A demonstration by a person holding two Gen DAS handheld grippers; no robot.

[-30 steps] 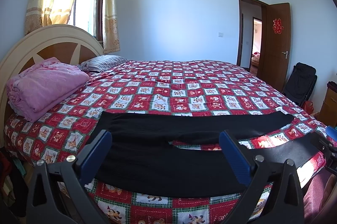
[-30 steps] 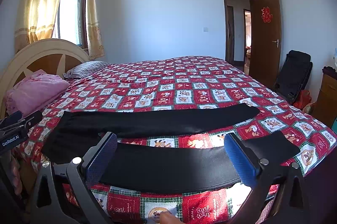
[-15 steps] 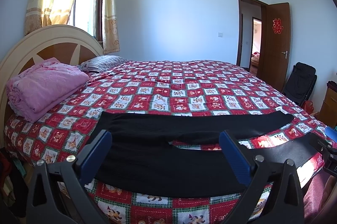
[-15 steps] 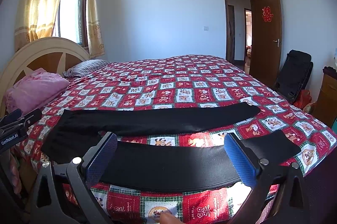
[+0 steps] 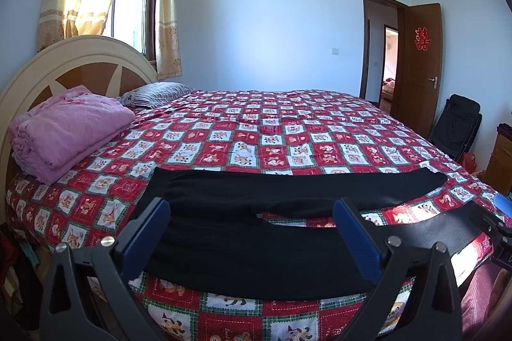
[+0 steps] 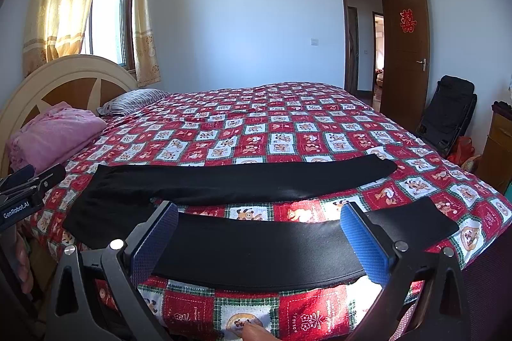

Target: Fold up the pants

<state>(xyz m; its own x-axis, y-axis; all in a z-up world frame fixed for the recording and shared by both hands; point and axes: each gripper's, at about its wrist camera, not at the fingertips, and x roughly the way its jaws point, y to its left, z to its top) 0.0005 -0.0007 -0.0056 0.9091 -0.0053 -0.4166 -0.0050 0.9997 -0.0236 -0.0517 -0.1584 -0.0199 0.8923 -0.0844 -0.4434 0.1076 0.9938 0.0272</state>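
While both hand-held grippers hang at the near edge of the bed, the scene reads as follows:

Pants: black pants (image 5: pixel 256 232) lie flat on the bed's near side, waist toward the headboard end, two legs running rightward toward the foot; the legs are parted, with a strip of bedspread showing between them. In the right wrist view the pants (image 6: pixel 243 181) show the far leg as a long band and the near leg along the bed edge.

Left hand-held gripper: the left hand-held gripper (image 5: pixel 252 232) has its blue-padded fingers spread wide, framing the waist and upper near leg, pinching nothing. Whether the tips touch the cloth cannot be told.

Right hand-held gripper: the right hand-held gripper (image 6: pixel 259 238) is likewise spread wide, its fingers framing the near leg, with nothing between the pads.

Bed: the bed (image 5: pixel 288 129) wears a red patchwork bedspread with cartoon squares.

Headboard: a cream and brown headboard (image 5: pixel 73 62) stands at the left.

Blanket: a folded pink blanket (image 5: pixel 67 129) sits near the headboard, well apart from the pants.

Pillow: a striped pillow (image 5: pixel 160 93) lies beyond the blanket.

Door: a brown door (image 5: pixel 419 69) stands open at the far right.

Chair: a black folding chair (image 5: pixel 457 126) stands near the door.
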